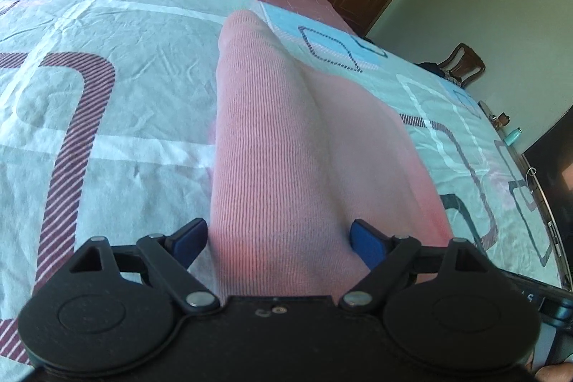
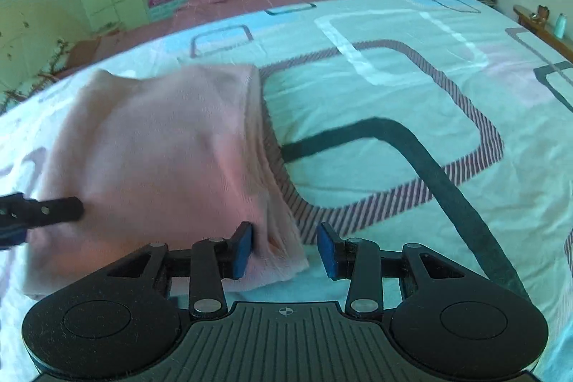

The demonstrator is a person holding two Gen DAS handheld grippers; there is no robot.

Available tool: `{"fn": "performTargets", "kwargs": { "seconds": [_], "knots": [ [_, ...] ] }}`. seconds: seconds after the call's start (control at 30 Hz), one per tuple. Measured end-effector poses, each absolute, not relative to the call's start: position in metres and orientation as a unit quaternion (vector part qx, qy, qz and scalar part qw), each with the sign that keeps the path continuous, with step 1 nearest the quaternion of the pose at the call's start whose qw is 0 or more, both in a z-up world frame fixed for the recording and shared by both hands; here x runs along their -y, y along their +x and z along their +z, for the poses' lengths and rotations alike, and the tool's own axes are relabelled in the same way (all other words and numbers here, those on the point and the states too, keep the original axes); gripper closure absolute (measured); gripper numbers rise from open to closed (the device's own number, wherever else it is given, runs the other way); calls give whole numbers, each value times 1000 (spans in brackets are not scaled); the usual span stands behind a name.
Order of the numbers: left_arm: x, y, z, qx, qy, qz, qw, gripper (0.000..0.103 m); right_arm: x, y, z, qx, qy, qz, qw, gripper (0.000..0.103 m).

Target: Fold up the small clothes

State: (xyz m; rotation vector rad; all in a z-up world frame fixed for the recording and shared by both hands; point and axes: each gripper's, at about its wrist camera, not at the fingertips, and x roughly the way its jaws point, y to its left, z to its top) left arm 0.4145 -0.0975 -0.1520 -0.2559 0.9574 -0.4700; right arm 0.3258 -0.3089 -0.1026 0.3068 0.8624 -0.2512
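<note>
Garment: pink knit garment (image 1: 286, 149) folded on bed (image 1: 125, 95), ready for another fold.
Left gripper (image 1: 278, 240): fingers spread, straddling cloth at six o'clock.
Right gripper (image 2: 285, 249): fingers apart, garment's corner loose between them.

The garment (image 1: 286, 138) lies on the bed (image 1: 125, 102), between the left tongs' (image 1: 278, 244) fingers; a chair (image 1: 462, 63) stands beyond the bed.
</note>
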Motion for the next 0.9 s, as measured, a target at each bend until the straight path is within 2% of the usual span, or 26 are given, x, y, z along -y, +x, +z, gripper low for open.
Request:
{"fn": "performTargets", "kwargs": {
  "seconds": [0.13,0.17,0.23,0.63,0.9],
  "knots": [
    [91,422,-146,-453,-136,-209,856,16,319,340,-93,-404,166,-88,895,61],
    [90,426,-146,-455,-139,-207,855,16,323,345,-93,-402,182,-85,893,49],
    [89,433,-146,-456,-142,-204,855,16,330,354,-94,-394,207,-79,892,33],
    [106,469,-164,-474,-144,-227,839,16,369,421,-135,-413,300,-12,860,33],
    [130,481,-169,-472,-123,-238,840,18,365,438,-141,-407,282,40,868,33]
  ]
}}
